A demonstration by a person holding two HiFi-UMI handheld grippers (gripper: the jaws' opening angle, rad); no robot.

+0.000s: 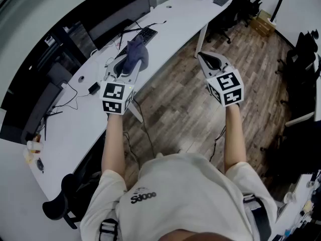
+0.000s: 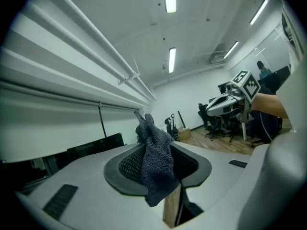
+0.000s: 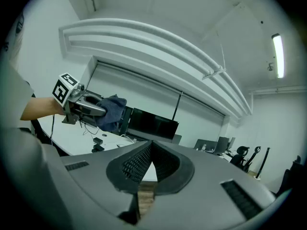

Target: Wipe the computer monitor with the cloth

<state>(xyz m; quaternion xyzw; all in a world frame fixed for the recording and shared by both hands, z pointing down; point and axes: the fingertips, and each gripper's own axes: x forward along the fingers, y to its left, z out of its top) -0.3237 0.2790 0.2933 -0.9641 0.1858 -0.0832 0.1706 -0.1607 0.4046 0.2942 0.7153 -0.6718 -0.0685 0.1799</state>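
The main risk I see is hard plastic meeting glass. The left gripper (image 1: 129, 67) is clamped shut on the dark grey-blue woven cloth (image 1: 136, 54). The cloth sits as a bunched wad above the jaw tips rather than wrapped over them, so a careless press could let the tips scrape the wide black flat monitor (image 1: 116, 18) at the far left of the long white desk (image 1: 170, 24). A firm push might also rock the screen on its stand. Several dark screens line that edge, and I cannot tell which one is meant.

The pinch could also give way. Only a fold seems caught, and dragging across the screen may tug the cloth free. Loose black cables (image 1: 70, 92) and a black keyboard (image 1: 145, 34) lie under the reach and could snag.

The right gripper (image 1: 204, 56) hangs over the wooden floor, well right of the desk, with its jaws pressed together and nothing between them.

The cloth looks soft, with a fine herringbone weave. It is crumpled into peaks above the jaws, with one flap drooping on the near side. It is held in the air above the desk's near edge, not yet touching any screen.
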